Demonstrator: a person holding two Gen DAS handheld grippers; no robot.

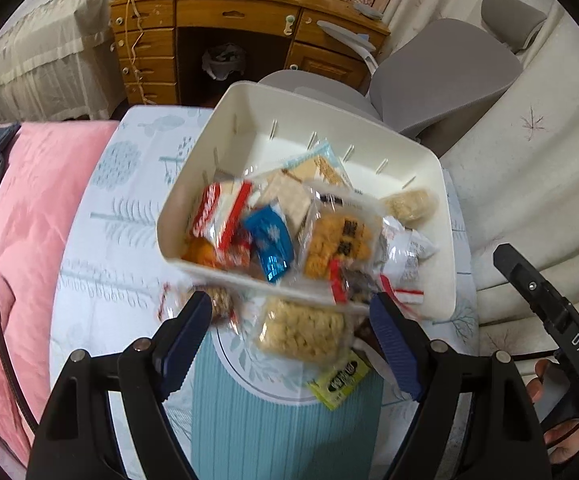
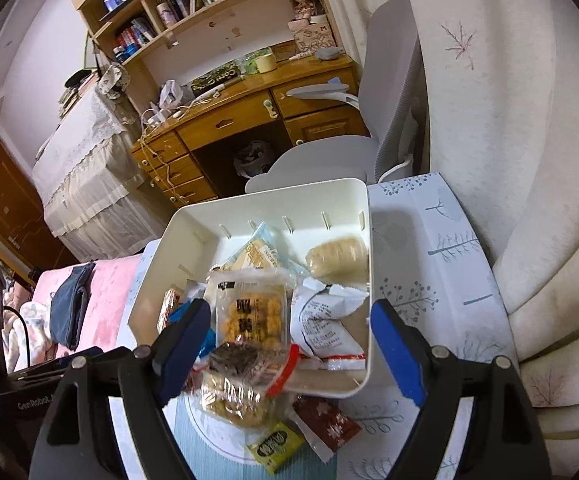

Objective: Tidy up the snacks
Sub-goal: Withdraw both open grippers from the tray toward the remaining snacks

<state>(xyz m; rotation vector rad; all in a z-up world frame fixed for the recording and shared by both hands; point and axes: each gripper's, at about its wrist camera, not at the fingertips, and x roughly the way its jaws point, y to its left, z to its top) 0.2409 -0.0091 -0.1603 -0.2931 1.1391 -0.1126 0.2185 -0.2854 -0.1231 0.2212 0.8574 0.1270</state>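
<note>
A white plastic bin (image 1: 225, 128) (image 2: 193, 220) is tilted toward me over a blue-patterned table, its near rim low. Wrapped snacks spill from it: a red-and-white pack (image 1: 219, 216), a blue pack (image 1: 269, 240), an orange cracker pack (image 1: 337, 240) (image 2: 251, 316), a white pack (image 2: 325, 320). A pale cracker pack (image 1: 301, 332), a dark bar (image 2: 235, 360) and a yellow-green sachet (image 1: 339, 382) (image 2: 275, 446) lie below the rim. My left gripper (image 1: 289, 340) is open, jaws wide apart at the spill. My right gripper (image 2: 289, 352) is open too, and empty.
A round table with a tree-print cloth (image 1: 129, 200) (image 2: 429, 280) carries everything. A pink quilt (image 1: 29, 220) lies left. A grey office chair (image 1: 441, 72) and a wooden desk (image 1: 229, 20) stand beyond. White bedding (image 2: 509, 160) lies right. A dark red pack (image 2: 329, 420) lies on the table.
</note>
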